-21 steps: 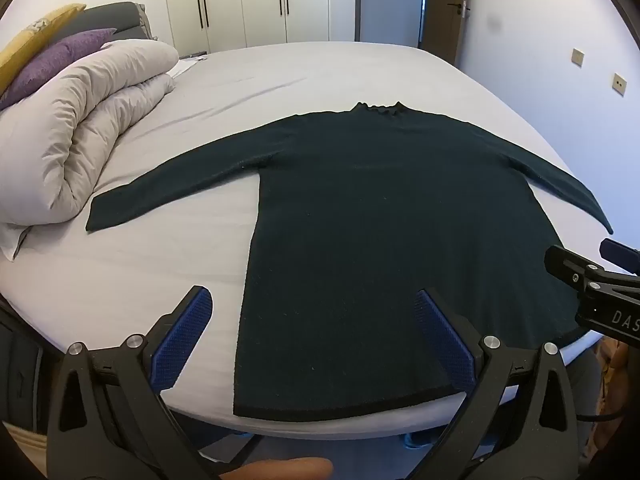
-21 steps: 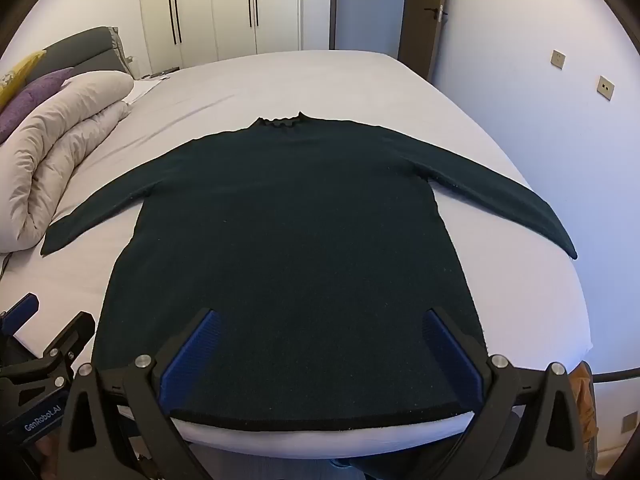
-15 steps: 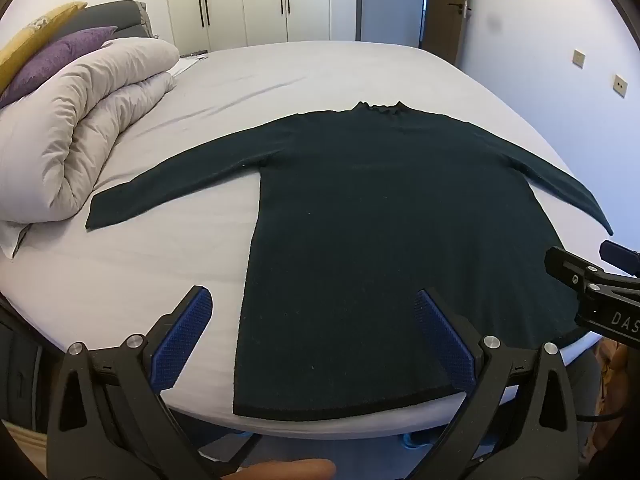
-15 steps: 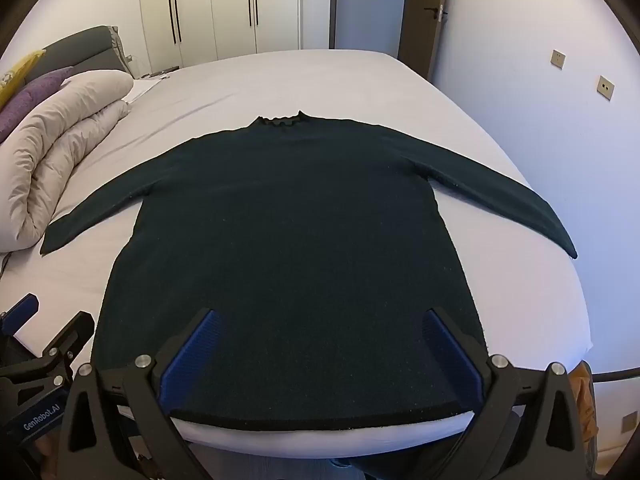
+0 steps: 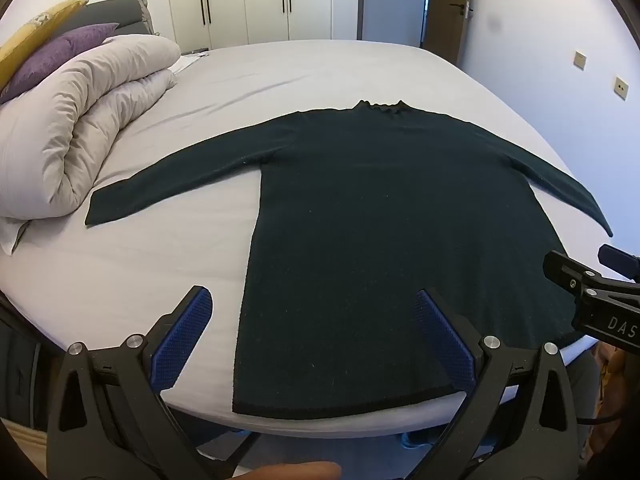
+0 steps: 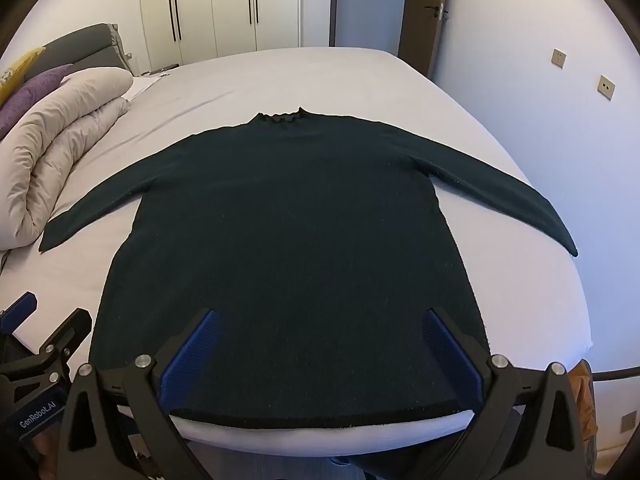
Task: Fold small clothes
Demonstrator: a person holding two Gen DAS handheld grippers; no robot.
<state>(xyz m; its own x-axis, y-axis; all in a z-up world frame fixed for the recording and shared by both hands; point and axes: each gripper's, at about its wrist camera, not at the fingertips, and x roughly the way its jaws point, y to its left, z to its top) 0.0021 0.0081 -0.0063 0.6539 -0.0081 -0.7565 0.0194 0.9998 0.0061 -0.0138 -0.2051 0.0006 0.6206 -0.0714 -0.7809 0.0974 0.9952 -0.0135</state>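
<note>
A dark green long-sleeved sweater (image 5: pixel 384 216) (image 6: pixel 296 232) lies flat on the bed, collar far, hem at the near edge, both sleeves spread out to the sides. My left gripper (image 5: pixel 312 300) hovers open above the hem's left part, blue pads wide apart and empty. My right gripper (image 6: pixel 320 320) hovers open above the middle of the hem, also empty. Each gripper shows at the edge of the other's view: the right gripper (image 5: pixel 592 292) at the right, the left gripper (image 6: pixel 36 344) at the lower left.
The sweater rests on a bed with a pale sheet (image 5: pixel 280 76) (image 6: pixel 280 80). A rolled cream duvet (image 5: pixel 80 120) (image 6: pixel 60 148) and purple and yellow pillows (image 5: pixel 52 52) lie at the left. A wall stands close on the right, wardrobes and a door behind.
</note>
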